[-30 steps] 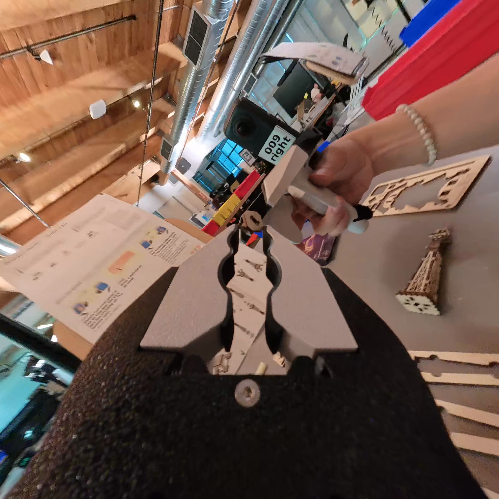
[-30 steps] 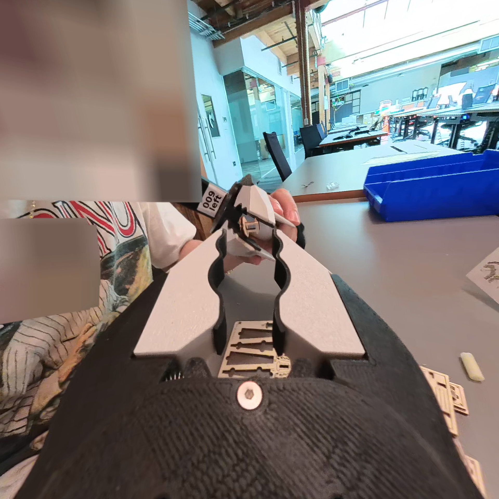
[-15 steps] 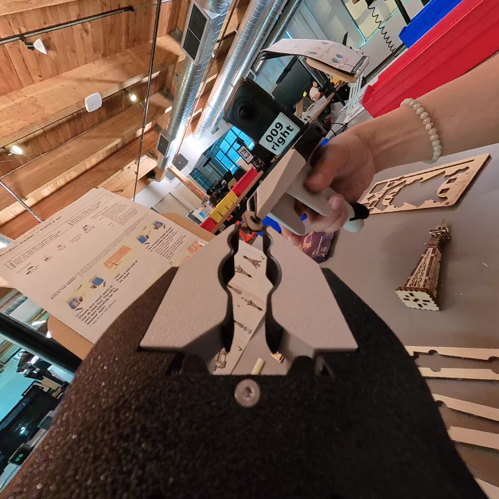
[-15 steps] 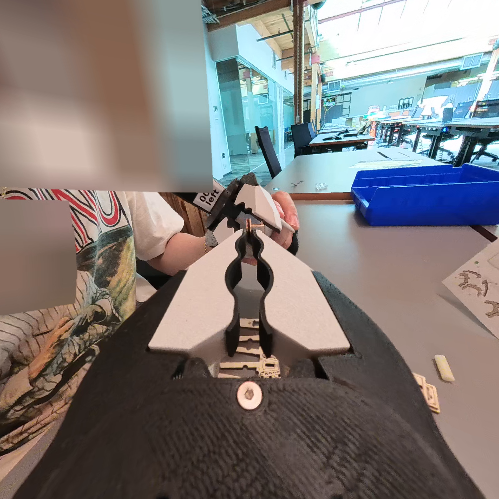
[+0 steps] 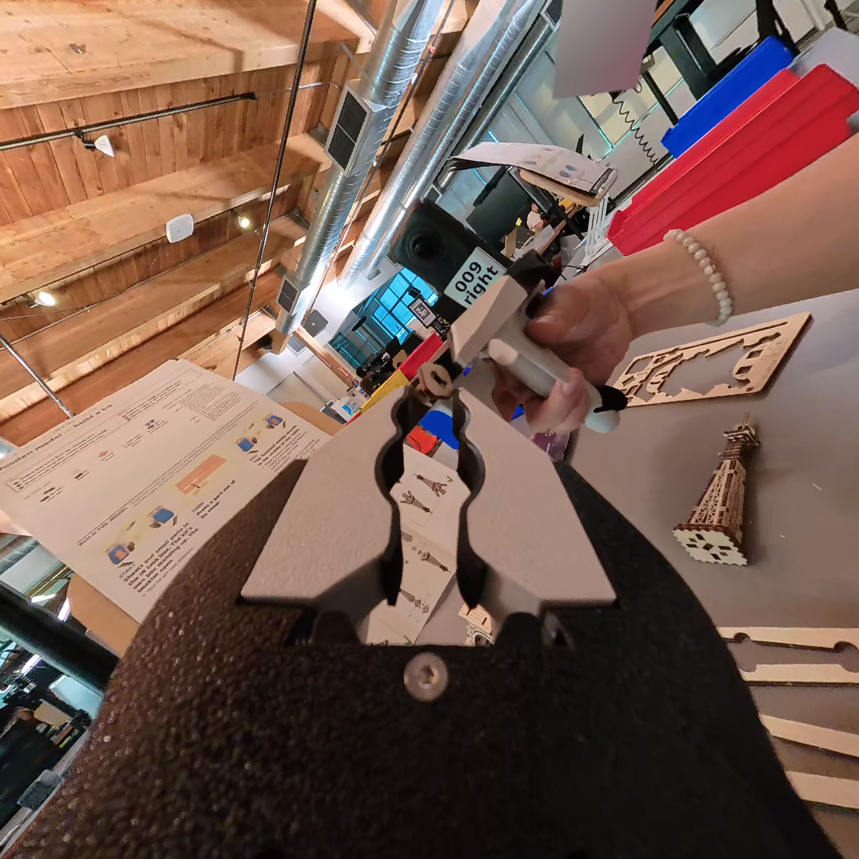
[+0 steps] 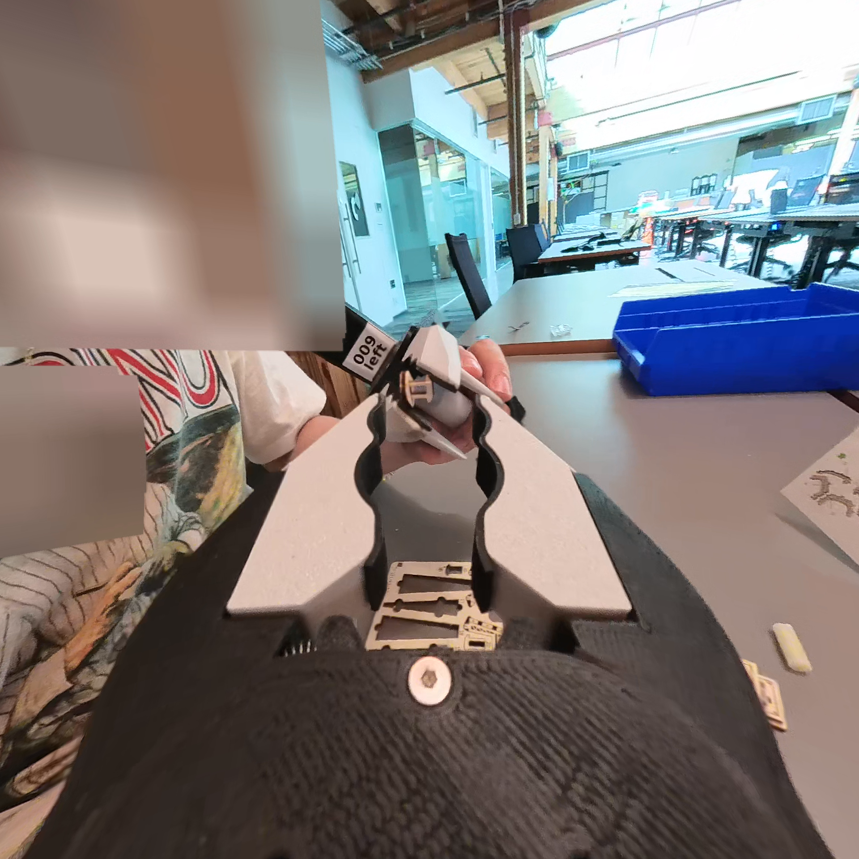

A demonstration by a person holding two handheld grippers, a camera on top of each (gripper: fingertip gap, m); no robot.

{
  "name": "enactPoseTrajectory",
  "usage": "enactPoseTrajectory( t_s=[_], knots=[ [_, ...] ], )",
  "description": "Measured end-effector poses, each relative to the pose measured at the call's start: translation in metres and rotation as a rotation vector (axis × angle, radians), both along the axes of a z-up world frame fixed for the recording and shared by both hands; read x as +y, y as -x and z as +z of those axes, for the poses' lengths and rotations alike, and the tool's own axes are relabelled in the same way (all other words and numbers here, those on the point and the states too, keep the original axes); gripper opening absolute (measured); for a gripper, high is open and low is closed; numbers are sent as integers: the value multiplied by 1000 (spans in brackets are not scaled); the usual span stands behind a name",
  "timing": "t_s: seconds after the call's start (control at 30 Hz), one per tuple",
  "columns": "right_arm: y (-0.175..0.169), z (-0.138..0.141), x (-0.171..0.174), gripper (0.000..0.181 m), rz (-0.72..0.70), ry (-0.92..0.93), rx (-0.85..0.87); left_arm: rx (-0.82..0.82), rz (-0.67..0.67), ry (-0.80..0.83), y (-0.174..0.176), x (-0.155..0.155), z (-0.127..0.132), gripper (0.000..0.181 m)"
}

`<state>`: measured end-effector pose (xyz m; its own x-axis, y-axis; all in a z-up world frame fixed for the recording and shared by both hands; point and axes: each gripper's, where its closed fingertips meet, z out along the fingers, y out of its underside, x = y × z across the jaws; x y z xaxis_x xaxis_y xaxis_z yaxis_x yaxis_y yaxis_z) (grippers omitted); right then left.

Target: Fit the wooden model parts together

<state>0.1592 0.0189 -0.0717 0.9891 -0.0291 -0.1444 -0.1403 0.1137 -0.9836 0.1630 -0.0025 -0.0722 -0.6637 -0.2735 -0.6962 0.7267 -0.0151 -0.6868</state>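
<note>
My left gripper [image 5: 433, 395] is raised above the grey table [image 5: 650, 474] and shut on a small round wooden part [image 5: 434, 383] at its fingertips. In the right wrist view the left gripper [image 6: 409, 393] faces me with the same part [image 6: 417, 388] between its fingers. My right gripper [image 6: 427, 409] is open wide and empty, a short way in front of that part. A finished wooden tower model [image 5: 716, 502] stands on the table to the right.
A wooden sheet with cut-outs [image 5: 711, 367] lies beyond the tower. More sheets [image 5: 790, 650] lie at right, and one lies under my right gripper [image 6: 427, 609]. An instruction sheet [image 5: 139, 465] is propped at left. A blue bin [image 6: 743, 344] and a small pale stick [image 6: 790, 646] are also on the table. The tips of both grippers are at nearly the same place. From either gripper's tips it is about 20 cm to the finished wooden tower model [image 5: 716, 502].
Half a second ago my right gripper was closed at the part in the left gripper. It has now opened wide and drawn back. The left gripper still holds the part.
</note>
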Motion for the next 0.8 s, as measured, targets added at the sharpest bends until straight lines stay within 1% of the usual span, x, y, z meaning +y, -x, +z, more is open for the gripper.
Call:
enactPoseTrajectory(
  t_s=[0.03,0.27,0.33,0.43,0.63,0.8],
  knots=[
    [-1,0,1,29,-14,11,-14,-5,0,3,0,0,0,14],
    [2,4,8,10,-63,77,-95,-39,26,64,-3,6,8,15],
    [4,7,10,11,-72,86,-110,-42,7,84,0,8,10,15],
    [9,12,10,17,-52,69,-96,-35,-25,111,4,9,14,15],
    [9,13,11,14,-51,72,-81,-37,-35,129,6,9,14,14],
    [10,13,12,12,-58,90,-106,-60,-26,126,5,10,13,15]
  ],
)
